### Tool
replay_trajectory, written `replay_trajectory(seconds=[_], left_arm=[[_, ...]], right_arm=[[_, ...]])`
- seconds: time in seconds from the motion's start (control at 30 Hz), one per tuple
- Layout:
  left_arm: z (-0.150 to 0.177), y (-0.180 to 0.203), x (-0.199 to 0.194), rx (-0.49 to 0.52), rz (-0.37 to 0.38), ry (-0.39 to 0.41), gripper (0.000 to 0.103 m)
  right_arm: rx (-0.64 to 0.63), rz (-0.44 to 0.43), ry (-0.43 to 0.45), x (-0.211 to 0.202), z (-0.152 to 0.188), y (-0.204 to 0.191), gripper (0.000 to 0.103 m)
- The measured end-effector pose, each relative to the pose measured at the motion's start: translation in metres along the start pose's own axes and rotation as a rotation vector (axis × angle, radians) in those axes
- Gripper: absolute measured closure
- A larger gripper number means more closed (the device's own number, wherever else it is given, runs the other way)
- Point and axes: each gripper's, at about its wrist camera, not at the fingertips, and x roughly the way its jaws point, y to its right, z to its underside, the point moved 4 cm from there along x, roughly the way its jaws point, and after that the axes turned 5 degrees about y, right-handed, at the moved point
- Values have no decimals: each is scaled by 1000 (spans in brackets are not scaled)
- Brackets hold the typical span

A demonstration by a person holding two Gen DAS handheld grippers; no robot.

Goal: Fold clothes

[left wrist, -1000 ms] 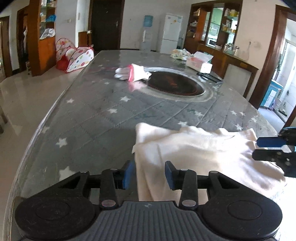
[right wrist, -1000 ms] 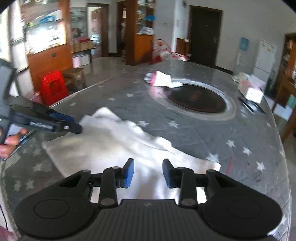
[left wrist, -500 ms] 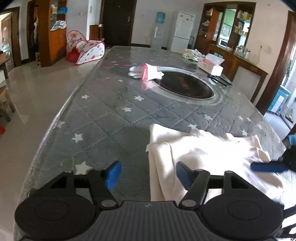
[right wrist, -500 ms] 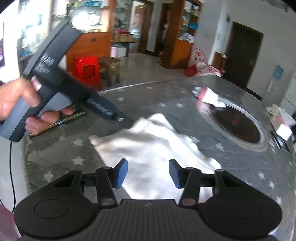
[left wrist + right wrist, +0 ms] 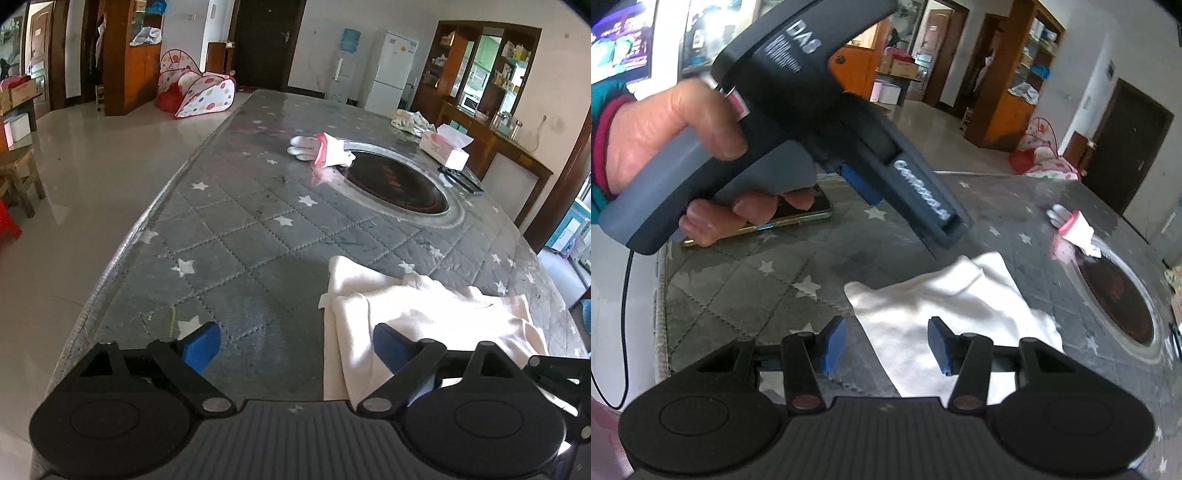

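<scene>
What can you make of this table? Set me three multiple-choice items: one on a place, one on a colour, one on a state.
1. The glove lies:
A. on the cloth
B. at the rim of the hob
C. between a gripper's pads

2. The cloth is:
A. red
B. blue
C. cream-white

3. The right gripper is:
A. open
B. shut on the cloth
C. shut with nothing in it

Answers:
1. B, since the glove's cuff end sits at the round hob's edge, far from the cloth.
2. C, since it shows pale cream against the grey table cover.
3. A, since its blue pads stand apart and pinch nothing.
</scene>
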Motion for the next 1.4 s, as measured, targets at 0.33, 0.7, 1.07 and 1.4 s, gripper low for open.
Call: replay_trajectory(seconds=[0.33, 0.7, 1.07, 1.4], left_arm=[[1, -2, 5, -46, 30, -17, 7], [4, -5, 12, -95, 51, -51, 6], [4, -4, 24, -210, 131, -110, 11], [6, 9, 33, -276, 202, -159, 21]], right_arm=[[-76, 59, -16, 24, 0, -19, 65], [65, 49, 8, 25, 2, 0, 85], [312, -20, 86, 3, 1, 41, 87], [373, -34, 145, -15, 3, 47, 88]])
